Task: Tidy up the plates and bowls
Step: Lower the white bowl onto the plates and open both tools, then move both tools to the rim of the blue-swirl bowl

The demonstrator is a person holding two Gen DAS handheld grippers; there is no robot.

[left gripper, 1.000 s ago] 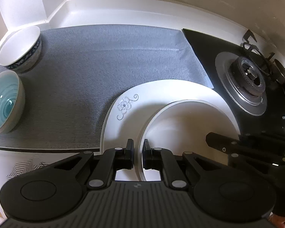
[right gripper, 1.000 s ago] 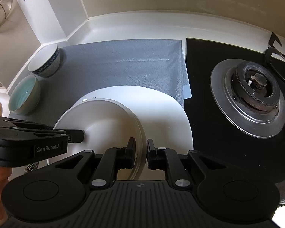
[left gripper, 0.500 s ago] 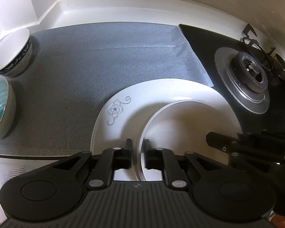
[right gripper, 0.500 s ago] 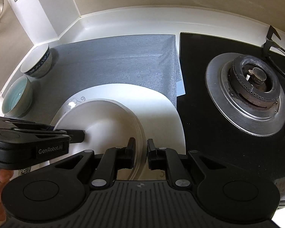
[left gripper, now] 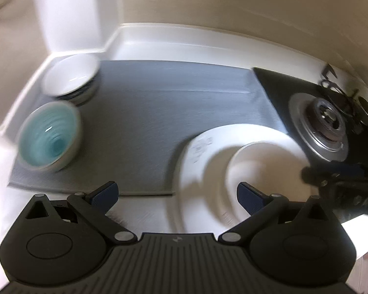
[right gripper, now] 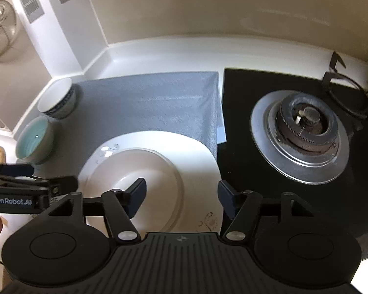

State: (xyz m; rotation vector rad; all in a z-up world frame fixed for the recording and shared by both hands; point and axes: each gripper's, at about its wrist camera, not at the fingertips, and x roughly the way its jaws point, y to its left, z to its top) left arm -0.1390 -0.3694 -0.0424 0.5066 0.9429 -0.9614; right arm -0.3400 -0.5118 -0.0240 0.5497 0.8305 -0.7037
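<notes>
A small white plate lies on a large white plate with a flower print, which rests on the grey mat. Both plates also show in the blurred left wrist view, the small one on the large one. My right gripper is open and empty above the plates' near edge. My left gripper is open and empty, at the left edge of the plates. A teal bowl and a white bowl with a blue pattern stand at the mat's left end.
A grey mat covers the white counter. A black gas hob with a burner lies to the right, close to the plates. Walls close the back and the left corner. A wire strainer hangs at far left.
Both grippers were shut on the small plate's rim; both have opened and let it go, and it lies on the large plate. Both grippers have pulled back and up; the left view swung left.
</notes>
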